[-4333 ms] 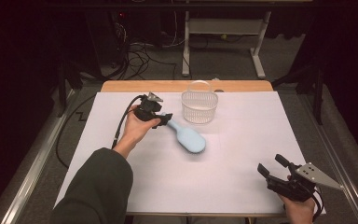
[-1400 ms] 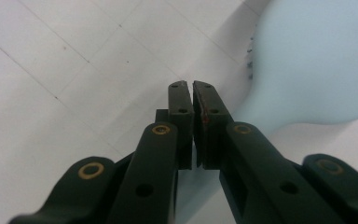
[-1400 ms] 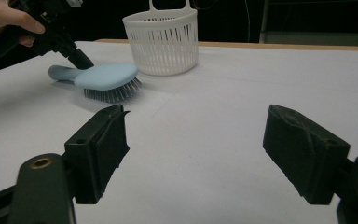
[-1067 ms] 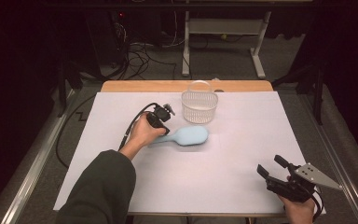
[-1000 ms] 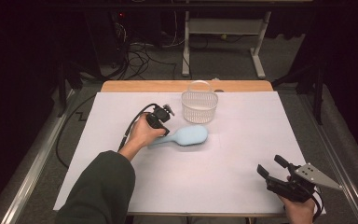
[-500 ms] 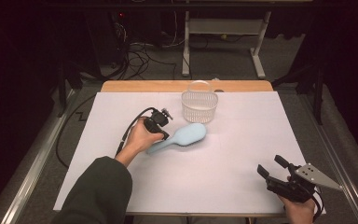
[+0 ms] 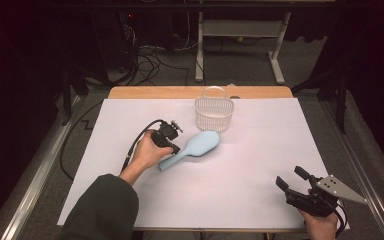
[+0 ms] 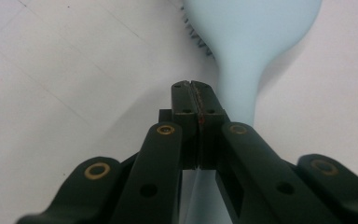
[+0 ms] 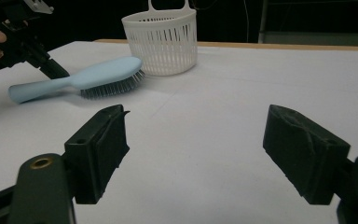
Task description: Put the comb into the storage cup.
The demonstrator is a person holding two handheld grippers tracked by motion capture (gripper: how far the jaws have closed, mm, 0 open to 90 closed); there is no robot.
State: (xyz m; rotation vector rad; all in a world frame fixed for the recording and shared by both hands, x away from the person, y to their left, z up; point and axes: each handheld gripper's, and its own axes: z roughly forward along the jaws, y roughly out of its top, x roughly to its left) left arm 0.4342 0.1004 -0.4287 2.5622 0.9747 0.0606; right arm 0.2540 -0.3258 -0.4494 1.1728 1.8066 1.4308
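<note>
A light blue hairbrush (image 7: 192,149) lies bristles down on the white table cover (image 7: 260,150), its head pointing up-right toward a white slotted basket (image 7: 214,114). My left gripper (image 7: 176,149) is shut with nothing between its jaws, and its tip rests against the left side of the brush handle. In the left gripper view the closed jaws (image 8: 195,88) sit beside the handle of the hairbrush (image 8: 251,37). My right gripper (image 7: 290,176) stands open and empty at the front right. Its view shows the wide jaws (image 9: 200,121), the hairbrush (image 9: 88,77), the basket (image 9: 161,42) and the left gripper (image 9: 51,67).
A wooden strip (image 7: 180,92) runs along the table's far edge behind the basket. A black cable (image 7: 135,145) trails from the left gripper toward the left edge. Beyond the table stand a white frame (image 7: 240,30) and floor cables.
The hairbrush has swung round: its head went from lower right, to level, to up-right near the basket. The left gripper slid slightly toward the front with the handle. The right gripper stayed still.
</note>
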